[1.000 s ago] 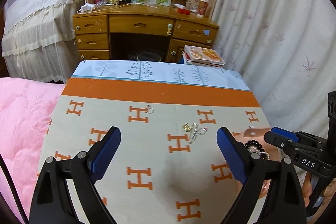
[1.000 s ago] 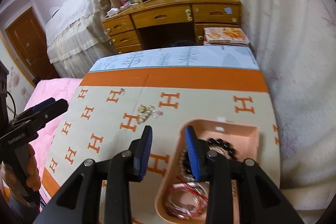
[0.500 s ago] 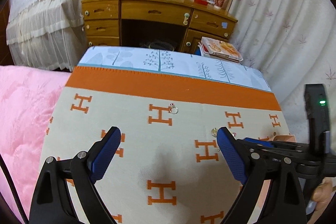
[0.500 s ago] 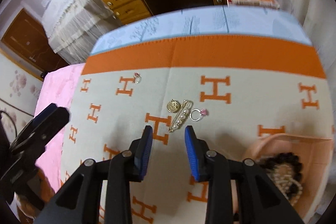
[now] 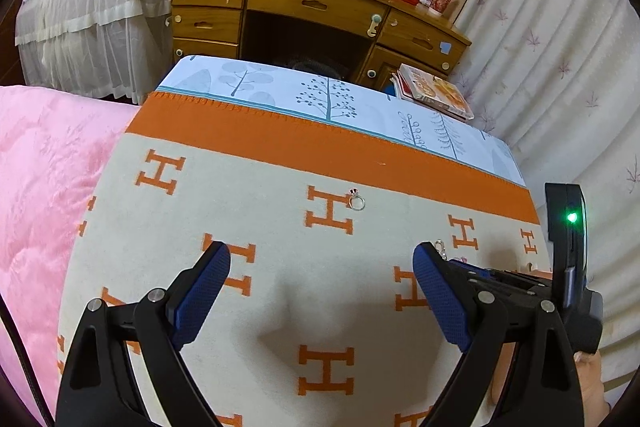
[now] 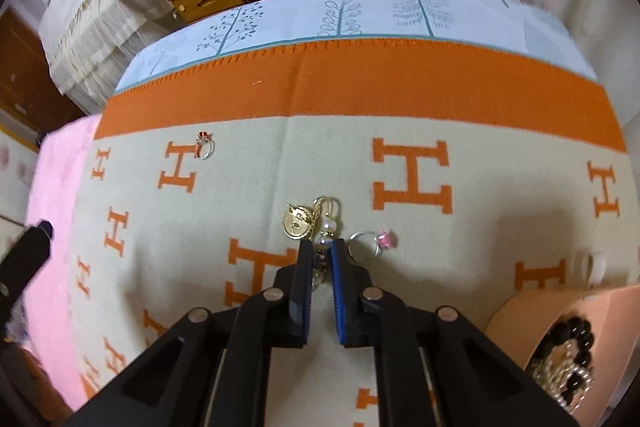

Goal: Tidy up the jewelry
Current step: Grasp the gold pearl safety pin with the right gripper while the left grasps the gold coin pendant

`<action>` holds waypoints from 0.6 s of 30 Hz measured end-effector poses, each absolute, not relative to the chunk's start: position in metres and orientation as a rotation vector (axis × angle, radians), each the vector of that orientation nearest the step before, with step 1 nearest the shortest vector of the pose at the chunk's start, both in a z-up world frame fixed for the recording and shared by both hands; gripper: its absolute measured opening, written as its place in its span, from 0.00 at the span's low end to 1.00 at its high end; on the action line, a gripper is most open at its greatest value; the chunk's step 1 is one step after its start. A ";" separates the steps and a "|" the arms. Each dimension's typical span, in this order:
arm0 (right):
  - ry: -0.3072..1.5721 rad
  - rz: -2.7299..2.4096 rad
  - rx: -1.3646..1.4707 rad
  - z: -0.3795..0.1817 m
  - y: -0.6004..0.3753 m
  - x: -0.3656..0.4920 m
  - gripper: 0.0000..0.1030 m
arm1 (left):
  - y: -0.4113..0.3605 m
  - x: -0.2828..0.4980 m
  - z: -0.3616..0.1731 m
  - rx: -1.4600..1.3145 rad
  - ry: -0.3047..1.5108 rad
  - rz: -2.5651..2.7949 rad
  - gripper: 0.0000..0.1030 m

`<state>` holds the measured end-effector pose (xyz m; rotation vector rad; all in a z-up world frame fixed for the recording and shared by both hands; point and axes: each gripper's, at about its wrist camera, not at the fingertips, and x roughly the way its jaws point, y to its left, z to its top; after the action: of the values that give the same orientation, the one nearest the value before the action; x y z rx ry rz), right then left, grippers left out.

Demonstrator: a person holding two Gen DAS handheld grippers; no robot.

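A pearl pin (image 6: 323, 233) lies on the surface (image 6: 400, 259) between a round pendant (image 6: 297, 223) on its left and a ring (image 6: 366, 247) on its right. A 2nd ring (image 6: 204, 146) lies well apart, far left. A tray (image 6: 520, 311) of bracelets (image 6: 572, 359) sits near right.

Your gold pin strung with white pearls (image 6: 325, 231) lies on the beige blanket, its near end sitting in the narrow gap between the 2 blue pads, its gold hook pointing away from you. Touching its left side you have the round gold medallion (image 6: 297, 223), lying flat. Just right of the pin lies the silver ring with a pink stone (image 6: 370, 242). Well apart, to the far left beside an orange H, lies the silver ring with a red stone (image 6: 204, 145). At your lower right, the peach plastic tray (image 6: 516, 311) holds a black bead bracelet (image 6: 576, 347) and pearl strands (image 6: 560, 377).
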<state>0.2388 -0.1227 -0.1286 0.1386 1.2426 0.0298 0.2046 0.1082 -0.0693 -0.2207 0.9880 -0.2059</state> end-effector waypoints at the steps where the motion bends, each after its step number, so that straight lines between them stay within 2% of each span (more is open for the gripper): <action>1: 1.239 0.031 0.111 -0.128 -0.120 0.238 0.09 | 0.107 0.205 -0.070 -0.216 0.990 -0.208 0.89; 5: 1.245 0.058 0.094 -0.128 -0.122 0.234 0.07 | 0.093 0.209 -0.072 -0.177 0.998 -0.220 0.89; 13: 1.258 0.198 0.291 -0.120 -0.153 0.185 0.07 | 0.039 0.222 -0.095 -0.081 1.055 -0.289 0.89; 15: 1.236 0.215 0.337 -0.111 -0.163 0.173 0.07 | 0.021 0.225 -0.103 -0.046 1.068 -0.315 0.87; 18: 1.189 0.234 0.368 -0.097 -0.174 0.158 0.07 | -0.005 0.227 -0.115 0.004 1.088 -0.347 0.77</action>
<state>0.1577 -0.1737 -0.0972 0.3679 1.1891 0.2342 0.2269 -0.0048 -0.1153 0.0043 1.0877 -0.3472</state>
